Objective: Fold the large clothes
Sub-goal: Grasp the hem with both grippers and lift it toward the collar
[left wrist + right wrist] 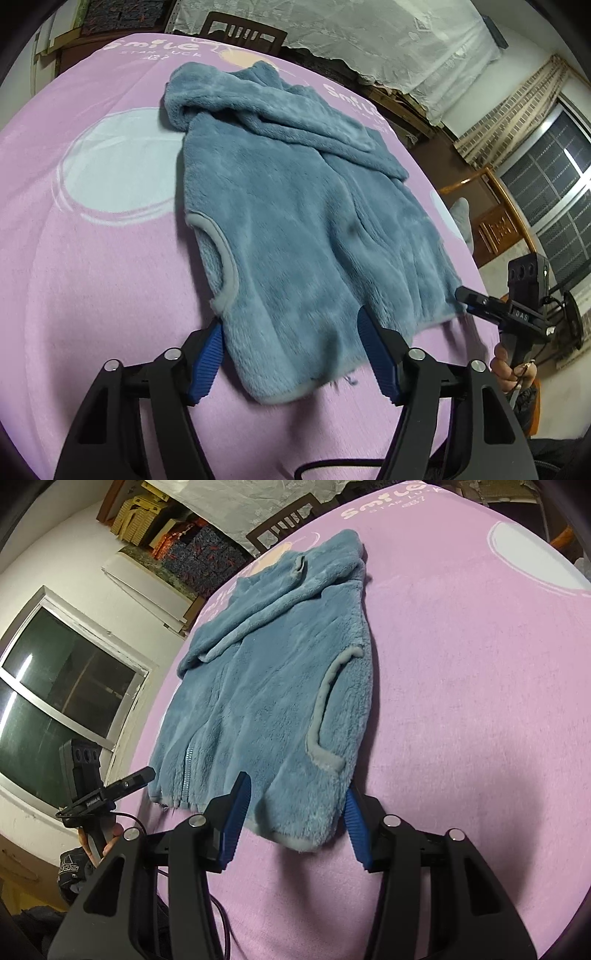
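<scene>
left hand-held gripper (291, 350) wide apart, seemingly straddling fleece hem (284, 395)

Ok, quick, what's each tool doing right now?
Left tool: open, straddling the fleece jacket hem, gripping nothing.
Right tool: open, straddling the hem, gripping nothing.

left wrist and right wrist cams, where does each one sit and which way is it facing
Left wrist: on the open left gripper, low over the pink blanket, facing the blue fleece hoodie hem; the right gripper and hand show at right.
Right wrist: on the open right gripper, facing the same hem; the left gripper shows at left.
Shared: hoodie, blanket, dark chair.
</scene>
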The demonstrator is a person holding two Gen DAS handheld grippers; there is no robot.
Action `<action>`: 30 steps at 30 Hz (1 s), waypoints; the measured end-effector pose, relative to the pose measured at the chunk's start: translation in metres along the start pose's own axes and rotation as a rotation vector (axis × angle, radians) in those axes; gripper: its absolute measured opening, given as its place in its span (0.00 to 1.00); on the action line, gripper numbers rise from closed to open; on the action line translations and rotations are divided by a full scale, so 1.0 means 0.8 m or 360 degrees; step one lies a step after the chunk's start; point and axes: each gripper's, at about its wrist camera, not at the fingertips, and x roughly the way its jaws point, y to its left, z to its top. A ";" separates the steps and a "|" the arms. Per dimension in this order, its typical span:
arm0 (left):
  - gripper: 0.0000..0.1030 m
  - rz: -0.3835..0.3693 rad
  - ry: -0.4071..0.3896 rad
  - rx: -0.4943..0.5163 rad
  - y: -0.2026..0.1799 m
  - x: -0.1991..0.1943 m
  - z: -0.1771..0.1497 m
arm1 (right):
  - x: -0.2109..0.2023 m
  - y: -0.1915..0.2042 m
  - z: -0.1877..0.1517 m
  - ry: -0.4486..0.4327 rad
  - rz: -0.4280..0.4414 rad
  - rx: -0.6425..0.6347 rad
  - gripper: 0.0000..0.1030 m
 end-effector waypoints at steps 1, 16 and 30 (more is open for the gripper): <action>0.62 0.0009 0.0001 0.0011 -0.002 0.001 -0.002 | 0.001 0.002 -0.003 -0.0010 -0.0004 -0.0002 0.47; 0.12 0.0062 -0.0122 0.0015 0.004 -0.027 0.007 | -0.008 -0.005 0.005 -0.0091 0.0044 0.0053 0.13; 0.12 0.0152 -0.0348 0.0118 -0.020 -0.085 0.050 | -0.054 0.042 0.058 -0.0280 0.0150 -0.0074 0.13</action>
